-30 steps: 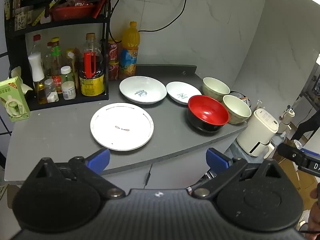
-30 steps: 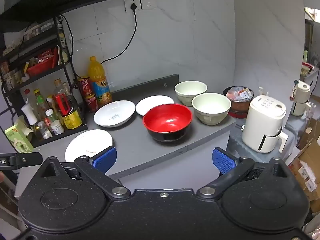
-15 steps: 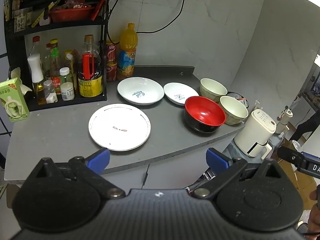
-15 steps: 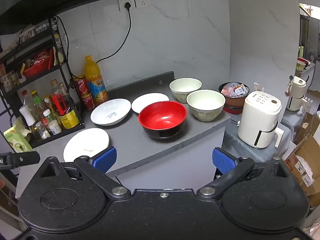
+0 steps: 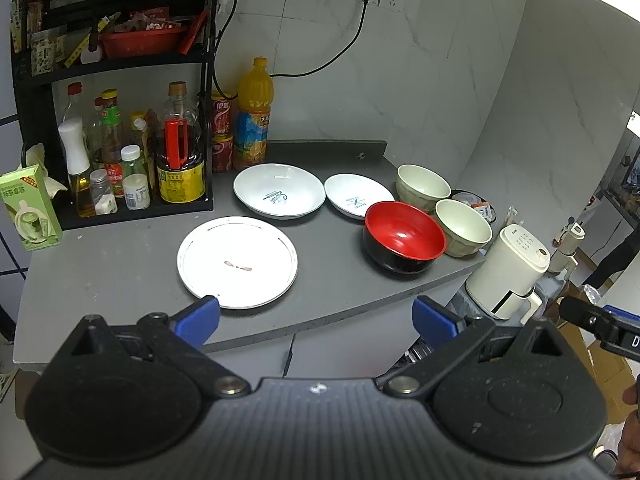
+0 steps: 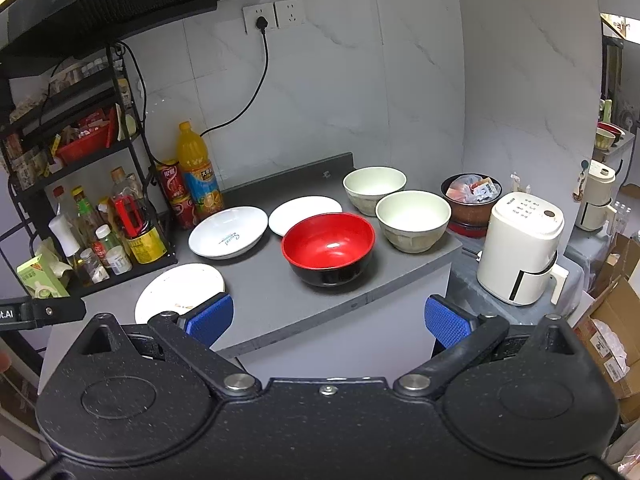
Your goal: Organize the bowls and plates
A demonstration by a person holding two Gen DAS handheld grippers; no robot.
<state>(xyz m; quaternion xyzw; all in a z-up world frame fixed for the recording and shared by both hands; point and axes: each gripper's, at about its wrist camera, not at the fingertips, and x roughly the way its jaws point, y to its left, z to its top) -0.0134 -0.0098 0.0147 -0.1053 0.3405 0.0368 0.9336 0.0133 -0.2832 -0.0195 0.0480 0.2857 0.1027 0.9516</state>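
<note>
On the grey counter [image 5: 120, 256] lie a flat white plate [image 5: 237, 262], a deep white plate [image 5: 279, 195] and a small white plate [image 5: 357, 200]. A red-and-black bowl [image 5: 403, 240] and two cream bowls [image 5: 462, 227] [image 5: 423, 187] stand at the right. My left gripper [image 5: 316, 322] is open and empty, in front of the counter edge. My right gripper [image 6: 328, 320] is open and empty, below the red bowl [image 6: 329, 249]. The right wrist view also shows the flat plate [image 6: 176, 292], deep plate [image 6: 228, 232], small plate [image 6: 304, 214] and cream bowls [image 6: 413, 220] [image 6: 374, 188].
A black rack [image 5: 116, 128] with sauce bottles stands at the back left, with an orange drink bottle [image 5: 253, 120] and red cans beside it. A green carton [image 5: 30, 208] sits at the far left. A white appliance [image 6: 520, 248] stands right of the counter, lower down.
Both grippers have drawn back slightly from the counter; the dishes look a little smaller and lower. Nothing on the counter moved.
</note>
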